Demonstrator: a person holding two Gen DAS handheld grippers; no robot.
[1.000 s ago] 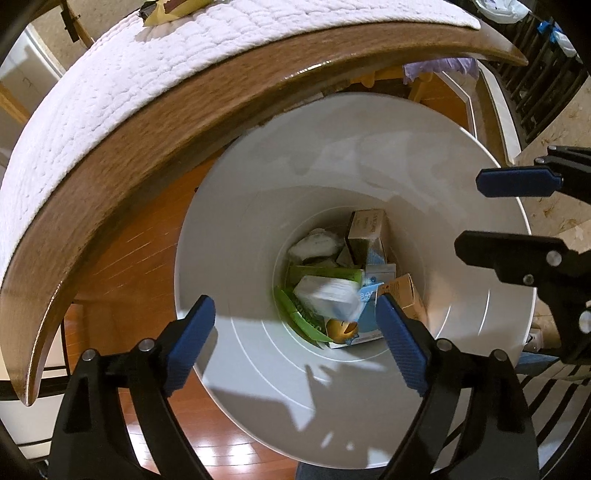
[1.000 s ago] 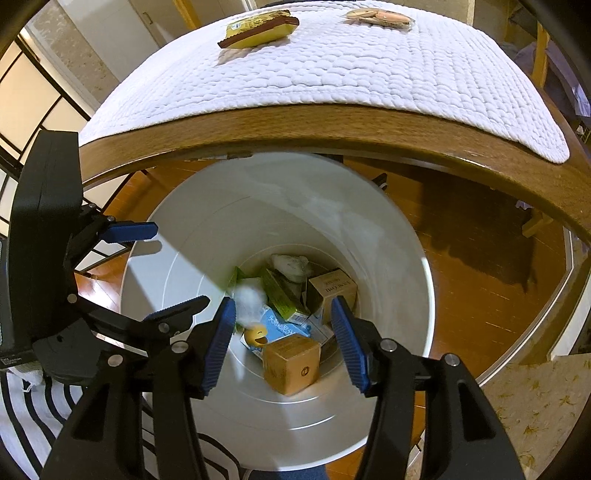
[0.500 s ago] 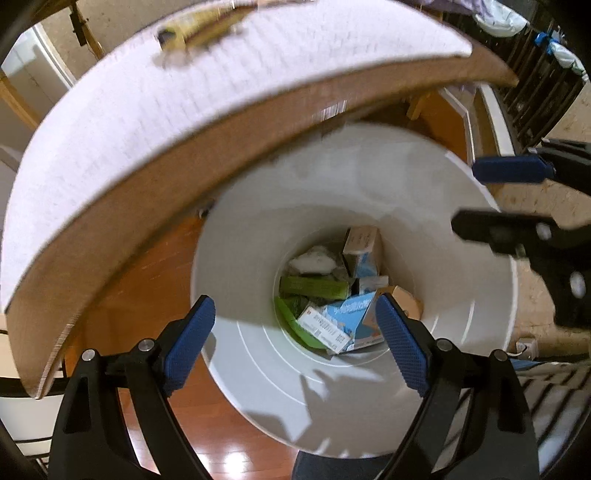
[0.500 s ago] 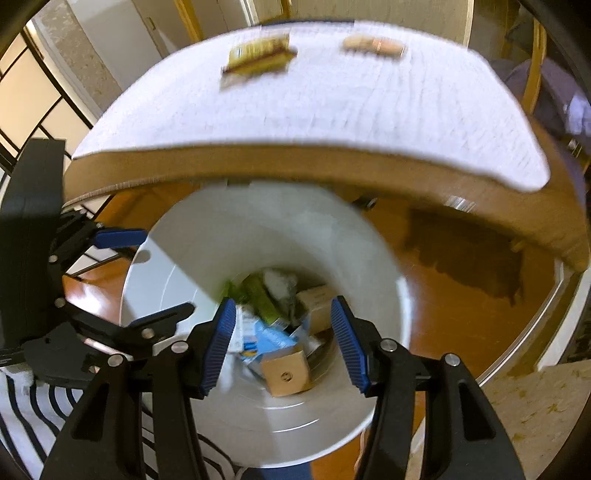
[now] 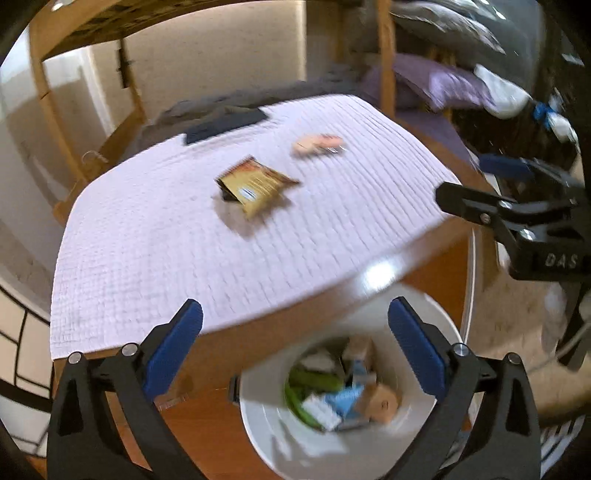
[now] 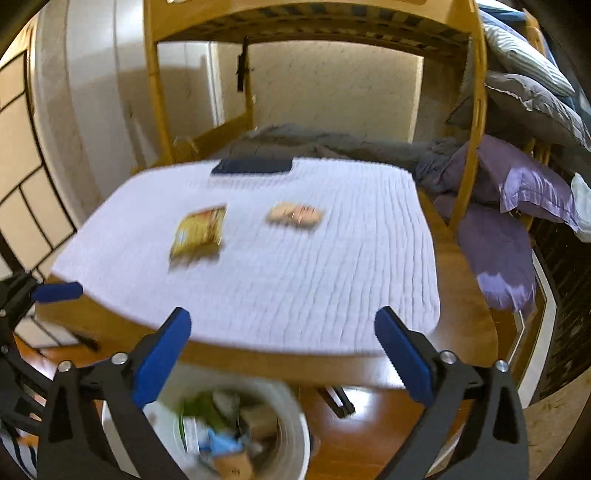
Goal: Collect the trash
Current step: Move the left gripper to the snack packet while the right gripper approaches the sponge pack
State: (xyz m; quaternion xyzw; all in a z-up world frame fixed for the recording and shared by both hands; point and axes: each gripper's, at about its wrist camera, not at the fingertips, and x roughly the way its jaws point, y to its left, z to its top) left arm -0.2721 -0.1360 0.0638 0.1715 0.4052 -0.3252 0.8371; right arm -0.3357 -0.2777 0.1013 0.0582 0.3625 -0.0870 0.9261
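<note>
Quilted white mat (image 6: 295,280) on wooden table (image 6: 465,332) (bunk bed (image 6: 310,22) behind), both claws agape, empty.

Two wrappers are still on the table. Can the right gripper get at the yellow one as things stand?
Probably yes. The right gripper is open and empty, above the table's near edge, and the white cloth between it and the yellow wrapper is bare. The pink wrapper lies off to the side.

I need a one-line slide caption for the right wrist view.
Open right gripper above the bin, facing two wrappers on the white mat.
</note>
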